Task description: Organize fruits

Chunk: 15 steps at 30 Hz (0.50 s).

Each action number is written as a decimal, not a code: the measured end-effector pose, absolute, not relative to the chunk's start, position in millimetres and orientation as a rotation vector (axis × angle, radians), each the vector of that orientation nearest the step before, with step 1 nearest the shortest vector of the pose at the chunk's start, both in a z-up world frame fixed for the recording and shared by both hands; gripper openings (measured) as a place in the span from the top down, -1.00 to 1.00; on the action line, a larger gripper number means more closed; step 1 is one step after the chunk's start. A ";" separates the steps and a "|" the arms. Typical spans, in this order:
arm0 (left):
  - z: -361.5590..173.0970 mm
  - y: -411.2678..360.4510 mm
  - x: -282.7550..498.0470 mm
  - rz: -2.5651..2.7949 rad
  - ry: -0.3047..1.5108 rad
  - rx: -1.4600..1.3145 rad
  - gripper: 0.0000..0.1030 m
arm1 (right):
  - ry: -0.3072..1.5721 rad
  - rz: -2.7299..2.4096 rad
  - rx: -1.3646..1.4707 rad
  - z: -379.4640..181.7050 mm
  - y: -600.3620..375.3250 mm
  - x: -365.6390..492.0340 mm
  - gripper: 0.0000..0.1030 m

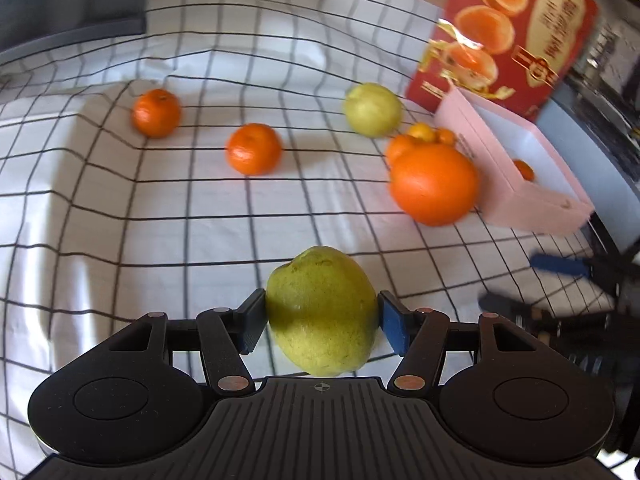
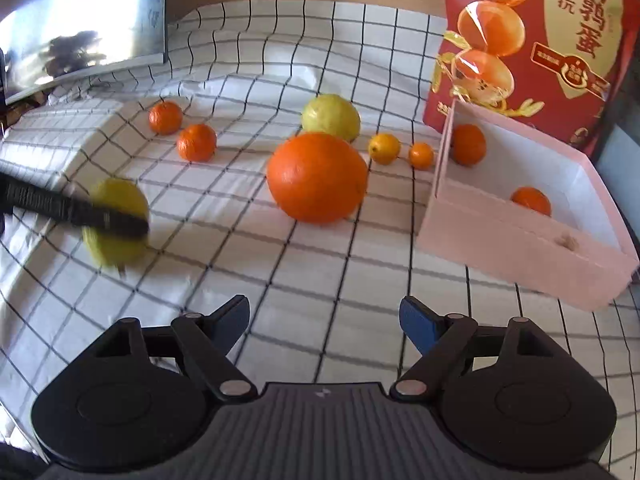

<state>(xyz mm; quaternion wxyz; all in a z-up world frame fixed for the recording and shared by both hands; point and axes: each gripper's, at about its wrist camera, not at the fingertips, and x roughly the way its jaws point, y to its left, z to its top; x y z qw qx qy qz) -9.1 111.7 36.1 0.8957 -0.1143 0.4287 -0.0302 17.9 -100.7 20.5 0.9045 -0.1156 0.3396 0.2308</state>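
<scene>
Left wrist view: green pear [image 1: 320,312] is clamped between left gripper [image 1: 321,320] pads, apparently for sorting toward pink box [image 1: 516,196]. Right gripper [image 2: 324,326] jaws are held apart, empty.

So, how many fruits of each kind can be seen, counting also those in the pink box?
Yellow-green fruits: 2
Large orange: 1
Mandarins: 4
Small round citrus: 2
Total: 9

Big orange [image 2: 317,178] blocks the pink box [image 2: 520,240] (bare cloth [image 2: 320,280] nearer)
</scene>
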 end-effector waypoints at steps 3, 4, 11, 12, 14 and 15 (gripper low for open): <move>34.9 108.1 -6.2 -0.053 0.880 -0.230 -0.26 | 0.699 0.489 -0.185 37.4 -96.9 31.2 -0.61; 34.4 108.2 -5.1 -0.051 0.878 -0.236 -0.26 | 0.696 0.498 -0.168 44.7 -95.6 36.9 -0.61; 35.1 111.9 -9.3 -0.036 0.876 -0.269 -0.26 | 0.812 0.456 -0.013 78.8 -82.4 120.3 -0.60; 35.6 112.2 -12.1 -0.033 0.874 -0.275 -0.26 | 0.842 0.444 0.024 77.2 -82.2 133.1 -0.60; 36.9 112.2 -17.4 -0.025 0.869 -0.281 -0.26 | 0.890 0.443 0.060 72.1 -76.8 156.0 -0.57; 37.4 112.3 -20.5 -0.024 0.867 -0.283 -0.26 | 0.911 0.448 0.055 68.6 -71.3 165.8 -0.49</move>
